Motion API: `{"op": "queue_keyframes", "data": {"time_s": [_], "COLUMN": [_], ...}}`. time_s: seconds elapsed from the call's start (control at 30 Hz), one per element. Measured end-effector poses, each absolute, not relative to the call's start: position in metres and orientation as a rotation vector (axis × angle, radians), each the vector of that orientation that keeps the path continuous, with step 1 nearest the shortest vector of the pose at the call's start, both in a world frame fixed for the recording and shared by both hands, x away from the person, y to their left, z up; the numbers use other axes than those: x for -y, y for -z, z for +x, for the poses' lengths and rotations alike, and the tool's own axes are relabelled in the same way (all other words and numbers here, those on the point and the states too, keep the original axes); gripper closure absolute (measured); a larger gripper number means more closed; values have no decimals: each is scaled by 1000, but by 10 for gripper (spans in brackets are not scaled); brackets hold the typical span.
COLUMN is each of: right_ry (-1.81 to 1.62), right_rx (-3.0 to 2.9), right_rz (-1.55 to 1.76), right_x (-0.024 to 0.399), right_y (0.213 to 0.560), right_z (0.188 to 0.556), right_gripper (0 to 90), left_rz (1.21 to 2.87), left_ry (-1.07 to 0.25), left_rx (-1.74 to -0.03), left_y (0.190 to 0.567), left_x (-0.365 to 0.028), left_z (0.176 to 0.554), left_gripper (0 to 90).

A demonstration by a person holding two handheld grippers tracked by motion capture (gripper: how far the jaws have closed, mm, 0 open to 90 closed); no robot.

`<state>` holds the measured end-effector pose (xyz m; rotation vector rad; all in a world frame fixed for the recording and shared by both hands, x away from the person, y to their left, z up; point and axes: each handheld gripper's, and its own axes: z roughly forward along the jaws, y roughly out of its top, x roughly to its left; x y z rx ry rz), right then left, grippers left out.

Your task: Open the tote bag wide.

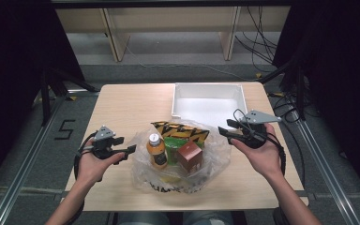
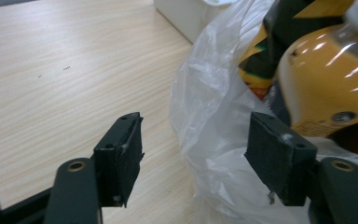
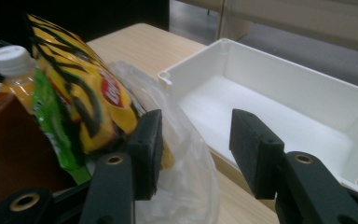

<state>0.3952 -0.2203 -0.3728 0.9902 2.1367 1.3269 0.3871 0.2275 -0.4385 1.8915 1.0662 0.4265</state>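
Plastic bag (image 1: 218,157) of snacks sits mid-table, between both tongs. Left tongs (image 1: 132,149) wide, empty, beside orange drink bottle (image 1: 156,150); right tongs (image 1: 223,127) half-open, empty, nearer white tray (image 1: 178,101).

**A lab recording booth, not a home**

The wooden table (image 1: 122,108) stands inside a metal frame (image 1: 26,159) hung with black curtains (image 1: 9,56). Loose cables (image 1: 258,37) trail over the grey floor, where a tape mark "5" (image 1: 64,129) sits beside bare plywood furniture (image 1: 168,23).
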Motion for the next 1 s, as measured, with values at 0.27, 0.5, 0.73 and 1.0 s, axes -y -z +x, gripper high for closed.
{"op": "queue_keyframes", "data": {"time_s": [0.27, 0.5, 0.73, 1.0], "right_ry": [-1392, -1409, -1391, -1404], "right_rx": [-2112, -2094, -2093, -2085], "right_rz": [990, 984, 986, 972], "right_x": [218, 225, 228, 225], "right_y": [377, 375, 376, 370], "right_z": [395, 392, 390, 389], "right_gripper": [536, 580, 590, 584], "left_rz": [1797, 1741, 1691, 1707], "left_ry": [-396, -411, -451, -440], "left_rx": [-1104, -1109, -1093, -1104], "left_y": [444, 445, 444, 450], "left_x": [-237, -235, -236, -235], "left_z": [368, 369, 367, 367], "left_gripper": [333, 314, 316, 317]}}
